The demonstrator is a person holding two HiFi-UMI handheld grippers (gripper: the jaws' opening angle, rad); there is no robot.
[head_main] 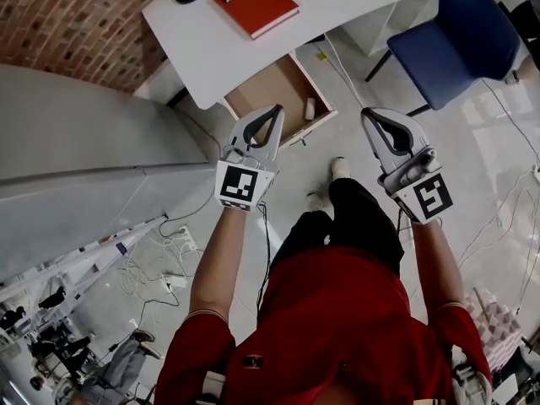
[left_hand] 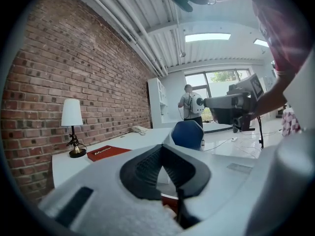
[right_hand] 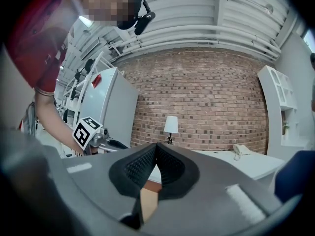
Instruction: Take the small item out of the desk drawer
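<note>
Wooden drawer [head_main: 268,87] hangs open below the desk [head_main: 337,7] edge, item [head_main: 310,108] near its right rim. Left gripper [head_main: 276,110] and right gripper [head_main: 368,113], both pinched empty, hover over open floor [head_main: 346,137].

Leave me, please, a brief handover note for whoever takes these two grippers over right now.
Left gripper: shut, empty, by the front of the open drawer.
Right gripper: shut, empty, off to the drawer's right.
Small item: lies in the drawer, near its right wall.
Done: drawer is open.
Left: open one gripper, grasp the item, lift it out.
</note>
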